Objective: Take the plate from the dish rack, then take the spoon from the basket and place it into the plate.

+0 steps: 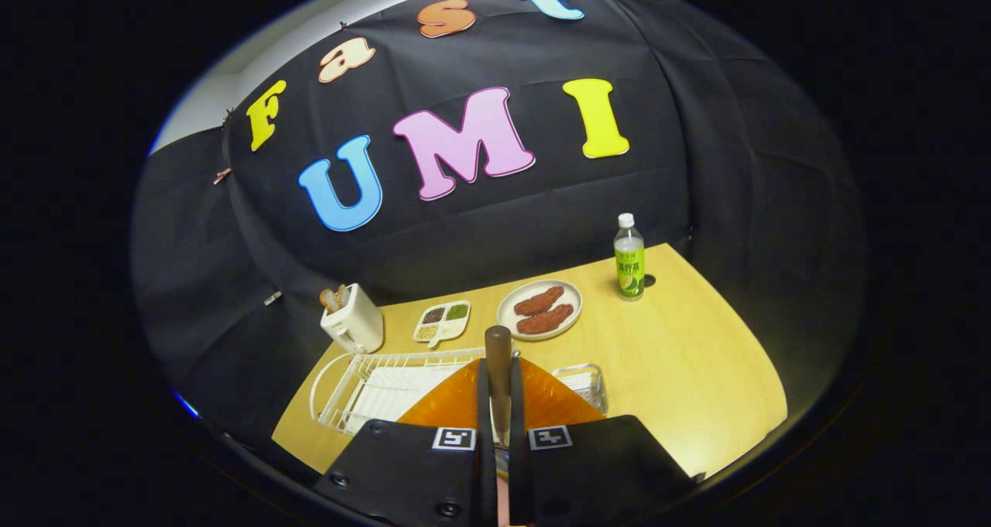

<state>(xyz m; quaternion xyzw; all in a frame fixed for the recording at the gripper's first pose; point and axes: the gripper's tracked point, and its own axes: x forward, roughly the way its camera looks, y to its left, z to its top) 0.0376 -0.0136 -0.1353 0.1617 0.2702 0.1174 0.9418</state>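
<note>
Fingers: closed on the spoon (498,357), one finger (485,411) on each side of its handle; gripper (499,426) raised above the table.
Spoon: held by the handle, whose dark rounded end stands up past the fingertips; the bowl end is hidden below, between the fingers.
Plate: orange plate (464,403) lies directly under the fingers, on the table just in front of the rack; judged to be already out of the rack and set there to receive the spoon.
Rack: white wire rack (348,388) left of the plate, with a pale ribbed tray inside it.
Basket: small clear basket (584,380) just right of the plate, touching or nearly touching its edge; contents cannot be made out.
Stage: spoon lifted and carried over the plate; lowering and release remain, by this reading.
Surface: pale wooden table (681,357), bare to the right of the plate.
Far side: white toaster (354,322) with bread, divided dish (442,320) of grains, pale plate of sausages (540,310), green-labelled bottle (629,258), all well beyond the fingers.
Room: black cloth wall (735,163) rises behind the table.
</note>
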